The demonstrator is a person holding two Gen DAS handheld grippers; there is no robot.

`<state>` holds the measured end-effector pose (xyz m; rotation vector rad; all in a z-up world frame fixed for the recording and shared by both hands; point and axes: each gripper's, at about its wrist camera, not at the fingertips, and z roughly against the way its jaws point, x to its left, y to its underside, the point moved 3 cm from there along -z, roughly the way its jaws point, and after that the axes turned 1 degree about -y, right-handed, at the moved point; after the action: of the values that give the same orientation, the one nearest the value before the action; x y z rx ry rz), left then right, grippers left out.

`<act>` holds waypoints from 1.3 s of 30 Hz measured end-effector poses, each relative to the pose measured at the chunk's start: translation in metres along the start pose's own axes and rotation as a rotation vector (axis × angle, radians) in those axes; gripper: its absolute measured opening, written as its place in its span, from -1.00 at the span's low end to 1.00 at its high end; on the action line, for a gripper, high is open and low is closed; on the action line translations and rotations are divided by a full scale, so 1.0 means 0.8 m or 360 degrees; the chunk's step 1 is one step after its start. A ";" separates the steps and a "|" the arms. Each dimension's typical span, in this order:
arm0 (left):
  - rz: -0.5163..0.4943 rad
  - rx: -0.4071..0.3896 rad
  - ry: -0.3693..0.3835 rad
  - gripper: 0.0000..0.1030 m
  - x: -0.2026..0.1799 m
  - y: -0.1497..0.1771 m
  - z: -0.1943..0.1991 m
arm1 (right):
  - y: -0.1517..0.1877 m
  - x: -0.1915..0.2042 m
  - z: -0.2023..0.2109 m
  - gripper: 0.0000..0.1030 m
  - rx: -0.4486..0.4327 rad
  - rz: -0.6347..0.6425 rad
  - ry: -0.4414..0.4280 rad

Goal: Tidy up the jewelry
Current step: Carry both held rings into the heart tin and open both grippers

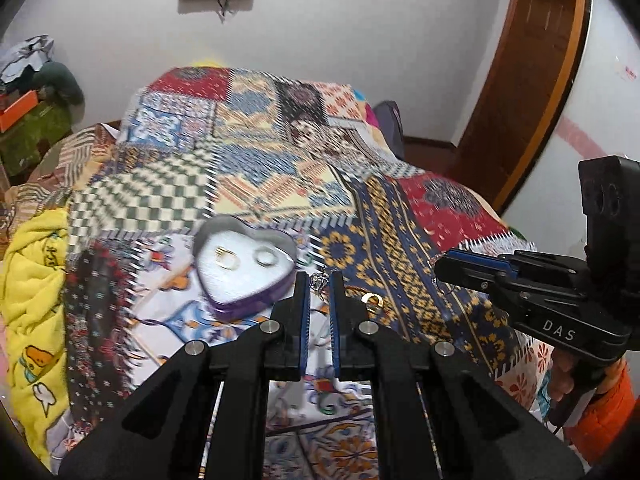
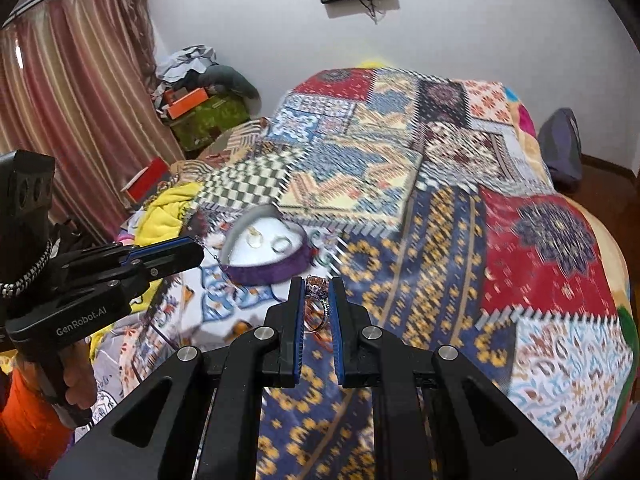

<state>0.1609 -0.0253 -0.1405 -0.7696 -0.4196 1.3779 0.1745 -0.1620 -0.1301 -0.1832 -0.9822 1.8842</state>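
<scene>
Heart-shaped box point(image 1: 244, 264) w/ purple wall and white insert sits open on the bed quilt point(image 1: 256, 168). Two rings lie in it: a gold one point(image 1: 227, 259) on the left, a silver one point(image 1: 265, 258) on the right. Same box point(image 2: 267, 249) shows in the right wrist view, just ahead-left of the right gripper.

Right gripper point(image 2: 317, 304): jaws pinching a large ring w/ a pinkish stone point(image 2: 317, 285), band hanging between the pads, held above the quilt point(image 2: 420, 216) near the box.

Left gripper point(image 1: 319, 286): jaws narrowed on a small silver crown-like piece point(image 1: 319, 280), prob. a pendant; blur makes it hard to tell. In the right wrist view a thin chain point(image 2: 214, 257) dangles from its tip.

Another gold ring point(image 1: 372, 301) lies on the quilt just right of the left gripper. Yellow blanket point(image 1: 32, 288) is bunched at the bed's left edge.
</scene>
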 end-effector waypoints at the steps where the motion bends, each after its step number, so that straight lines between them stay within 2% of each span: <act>1: 0.0005 -0.0013 -0.0009 -0.86 0.006 -0.002 0.004 | -0.006 0.006 -0.004 -0.80 -0.0008 0.0015 -0.0006; 8: 0.0046 -0.0083 -0.0057 -0.86 0.045 -0.017 0.019 | -0.034 0.029 -0.025 -0.79 -0.0030 0.0066 -0.0038; 14: 0.0084 -0.0096 -0.0063 -0.86 0.070 -0.026 0.016 | -0.044 0.042 -0.058 -0.80 0.0024 0.0116 -0.0063; 28: 0.0147 0.0048 0.0019 -0.86 0.096 -0.020 -0.039 | -0.031 0.049 -0.126 -0.79 0.0225 0.0197 -0.0068; 39: 0.0140 0.0131 0.0045 -0.86 0.106 -0.013 -0.068 | -0.024 0.052 -0.151 -0.80 0.0310 0.0220 -0.0101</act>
<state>0.2203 0.0435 -0.1848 -0.7463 -0.3078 1.4555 0.2273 -0.0583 -0.1852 -0.0779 -0.8393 2.1108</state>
